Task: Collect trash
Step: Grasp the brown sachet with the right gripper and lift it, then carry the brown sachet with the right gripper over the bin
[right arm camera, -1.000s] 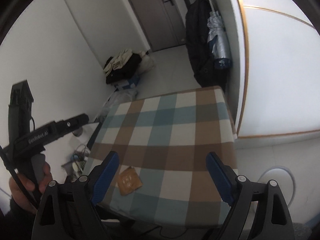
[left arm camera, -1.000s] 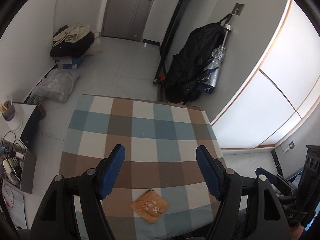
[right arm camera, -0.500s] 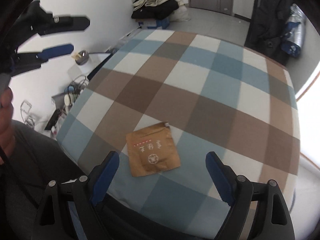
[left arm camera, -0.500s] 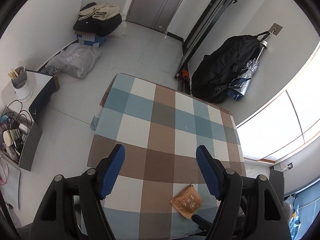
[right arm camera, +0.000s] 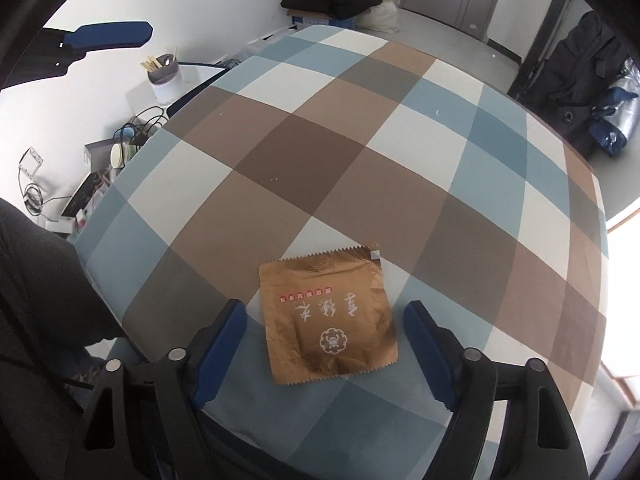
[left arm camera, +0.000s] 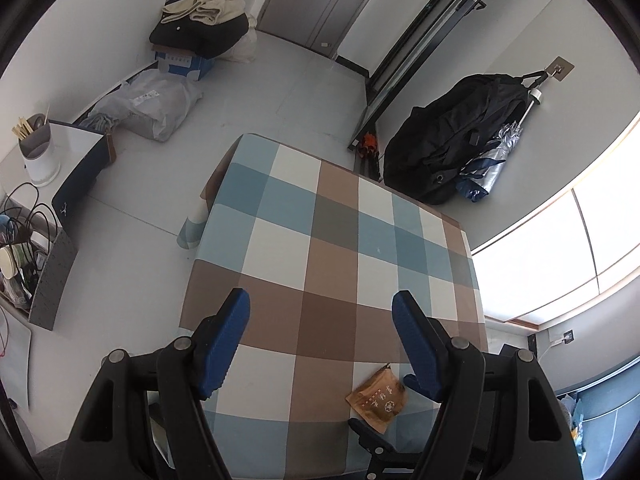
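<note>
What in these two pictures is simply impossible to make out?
- Brown wrapper: right wrist view, small red print too tiny to read.
- The same wrapper in the left wrist view: its right part hidden behind a blue finger.
- Table near edge: left wrist view, covered by the left gripper.

A wrapper (right arm camera: 329, 318) lies flat on the table (right arm camera: 360, 152), near its near edge. The right gripper (right arm camera: 324, 328) sits over it, one finger at each side, neither touching. The left gripper (left arm camera: 320, 336) hangs over the table to the wrapper's left. A bag (left arm camera: 448, 136) hangs on the far right wall; a clothes pile (left arm camera: 200, 28) sits far left on the floor.
</note>
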Available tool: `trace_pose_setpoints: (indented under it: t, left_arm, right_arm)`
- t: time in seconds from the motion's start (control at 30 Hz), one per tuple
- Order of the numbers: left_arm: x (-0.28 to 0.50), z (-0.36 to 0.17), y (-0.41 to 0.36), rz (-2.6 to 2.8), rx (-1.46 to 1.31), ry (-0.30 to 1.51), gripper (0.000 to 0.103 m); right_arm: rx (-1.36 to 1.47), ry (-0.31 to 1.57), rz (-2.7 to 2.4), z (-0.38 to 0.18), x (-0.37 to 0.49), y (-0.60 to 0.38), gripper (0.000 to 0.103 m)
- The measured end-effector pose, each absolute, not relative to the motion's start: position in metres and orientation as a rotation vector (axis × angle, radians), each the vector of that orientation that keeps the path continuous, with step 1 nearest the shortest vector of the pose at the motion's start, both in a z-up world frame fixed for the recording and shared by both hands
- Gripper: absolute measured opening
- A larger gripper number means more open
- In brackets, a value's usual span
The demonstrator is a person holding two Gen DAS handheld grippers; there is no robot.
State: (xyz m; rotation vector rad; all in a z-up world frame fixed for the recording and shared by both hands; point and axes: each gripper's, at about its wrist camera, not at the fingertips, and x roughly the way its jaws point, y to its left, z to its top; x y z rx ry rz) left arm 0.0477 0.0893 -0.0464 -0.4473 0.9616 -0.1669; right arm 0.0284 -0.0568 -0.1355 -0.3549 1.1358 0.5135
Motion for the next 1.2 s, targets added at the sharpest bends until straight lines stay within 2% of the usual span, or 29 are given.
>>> trace_pose_setpoints:
  t: [0.07,0.1,0.27,0.37,0.4,0.47,0.83,1.2]
  left_arm:
    - [0.048,-0.047,0.090,-0.166,-0.452,0.965,0.070]
    - [0.048,-0.047,0.090,-0.165,-0.453,0.966,0.070]
    - [0.048,-0.048,0.088,-0.157,-0.442,0.967,0.070]
    - [0.047,-0.049,0.085,-0.151,-0.429,0.970,0.070]
    - [0.047,-0.050,0.085,-0.150,-0.427,0.974,0.070]
    - [0.048,-0.051,0.082,-0.148,-0.425,0.979,0.070]
    - [0.046,-0.055,0.069,-0.133,-0.394,0.990,0.070]
    - [0.049,-0.052,0.029,-0.188,-0.339,0.978,0.070]
  right_arm:
    - [-0.353,1.128,0.513,-0.134,0.027,-0.059,0.063]
    - [-0.353,1.124,0.509,-0.133,0.027,-0.060,0.062]
    - [-0.347,1.108,0.503,-0.132,0.025,-0.062,0.041]
    - [-0.323,1.108,0.507,-0.131,0.024,-0.066,0.036]
    - [-0.317,1.102,0.505,-0.130,0.024,-0.068,0.026]
    - [-0.287,1.095,0.504,-0.127,0.024,-0.073,0.018]
    - [-0.133,1.091,0.558,-0.117,0.019,-0.094,0.004]
    - [0.050,0.994,0.551,-0.073,0.008,-0.145,0.003]
